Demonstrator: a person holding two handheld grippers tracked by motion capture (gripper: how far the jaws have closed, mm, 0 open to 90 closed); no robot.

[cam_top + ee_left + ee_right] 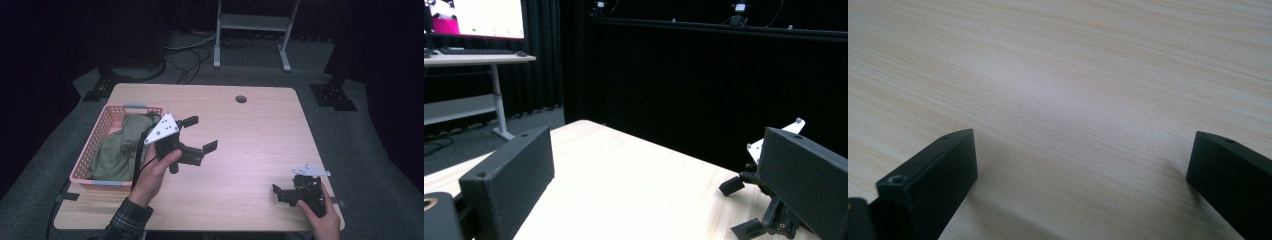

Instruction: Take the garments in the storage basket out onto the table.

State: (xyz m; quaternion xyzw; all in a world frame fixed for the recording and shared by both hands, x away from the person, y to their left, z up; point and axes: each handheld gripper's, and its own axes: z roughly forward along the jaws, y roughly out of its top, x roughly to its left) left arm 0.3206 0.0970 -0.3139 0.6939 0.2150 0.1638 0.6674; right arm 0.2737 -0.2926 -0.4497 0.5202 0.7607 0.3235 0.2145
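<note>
Cloth (119, 145), olive green, lies crumpled inside pink basket (92, 140) at table's left. Likely soft, light, limp; best pinch raised fold near top. Left gripper (204, 134) spread, empty, just right of basket. Right gripper (281, 192) spread, empty, low over table (260, 135).

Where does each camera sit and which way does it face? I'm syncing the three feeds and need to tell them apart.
High view: above the person's side, looking forward and down on the table and pink basket; both forearms, left claw and right claw show.
Left gripper view: rides the raised left claw, facing across the table toward black curtains; its jaws stand open.
Right gripper view: rides the right claw, low, looking at bare tabletop; jaws open.
Shared: high and left gripper views both show the right claw.
</note>
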